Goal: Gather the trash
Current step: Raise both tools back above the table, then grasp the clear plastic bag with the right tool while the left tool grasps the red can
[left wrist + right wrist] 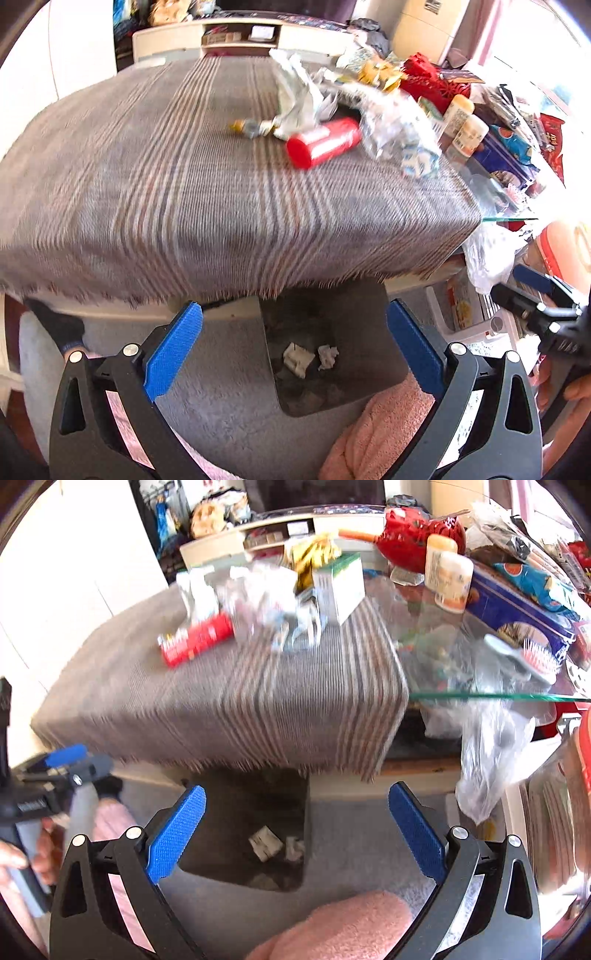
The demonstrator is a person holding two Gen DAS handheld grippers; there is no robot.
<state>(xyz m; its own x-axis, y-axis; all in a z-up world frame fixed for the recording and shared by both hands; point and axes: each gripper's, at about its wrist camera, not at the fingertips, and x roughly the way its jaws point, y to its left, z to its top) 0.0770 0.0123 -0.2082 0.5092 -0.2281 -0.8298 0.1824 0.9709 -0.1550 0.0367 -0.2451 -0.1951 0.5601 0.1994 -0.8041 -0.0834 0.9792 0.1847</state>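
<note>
- Two crumpled scraps (pixel 308 358) lie in the dark bin (pixel 332 391) on the floor below the table edge; I judge them collected, so I turn to what is left.
- Remaining trash sits on the striped cloth (pixel 184 177): a red can (pixel 323 142) on its side, crumpled wrappers (pixel 299 98) touching its far end, and a small bottle (pixel 251 127) just beside them.
- The can's long axis runs from near-left to far-right in the left wrist view.
- My left gripper (pixel 295 350) hangs over the bin with jaws spread wide, nothing between them; the can lies ahead and above.
- My right gripper (pixel 297 834) is likewise spread and empty, the can ahead to its left.
- Neither hand looks clearly nearer, as far as I can judge.
</note>
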